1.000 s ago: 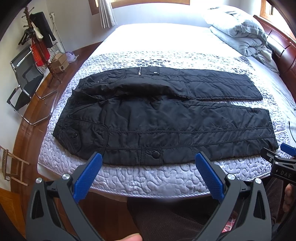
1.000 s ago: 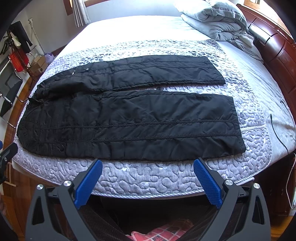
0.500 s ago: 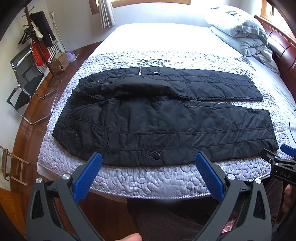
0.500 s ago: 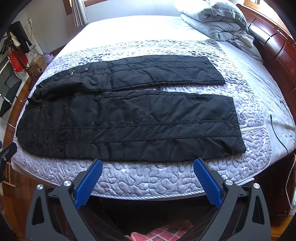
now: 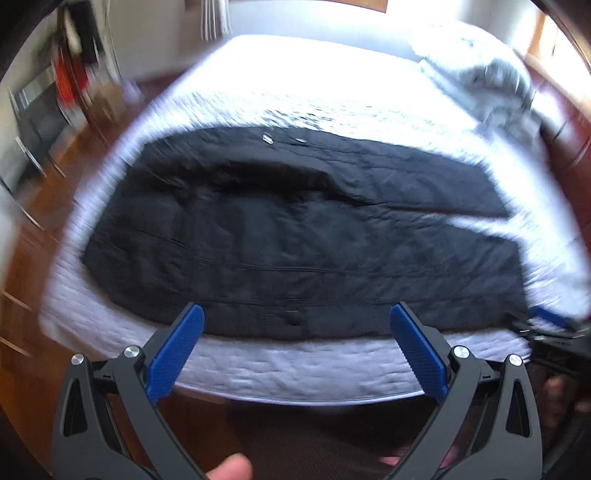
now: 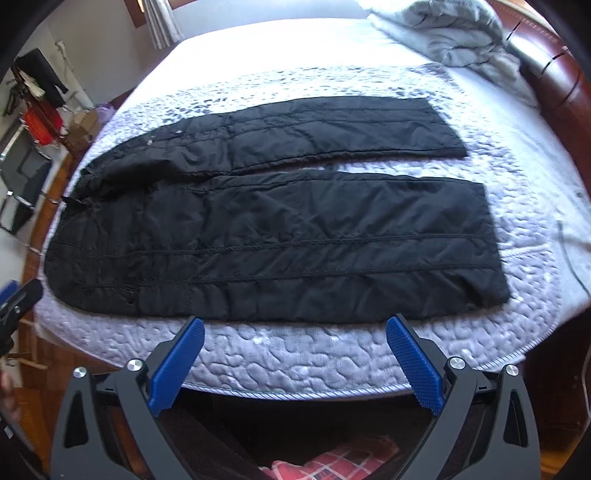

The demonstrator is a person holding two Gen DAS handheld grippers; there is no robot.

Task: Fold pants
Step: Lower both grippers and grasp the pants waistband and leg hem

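Observation:
Black quilted pants lie flat across the bed, waist to the left, both legs stretched to the right with a gap between them; they also show in the right wrist view. My left gripper is open and empty just above the near edge of the near leg, around its snap pocket. My right gripper is open and empty over the bedspread just short of the near leg's hem half. The left view is motion-blurred. The right gripper also shows at the left view's right edge.
A grey quilted bedspread covers the bed. A grey duvet is heaped at the far right by the wooden headboard. A chair and coat rack stand on the wooden floor at left. A cable lies at right.
Both grippers have moved forward toward the pants' near edge, the left one fast enough to blur its view. The pants have not moved.

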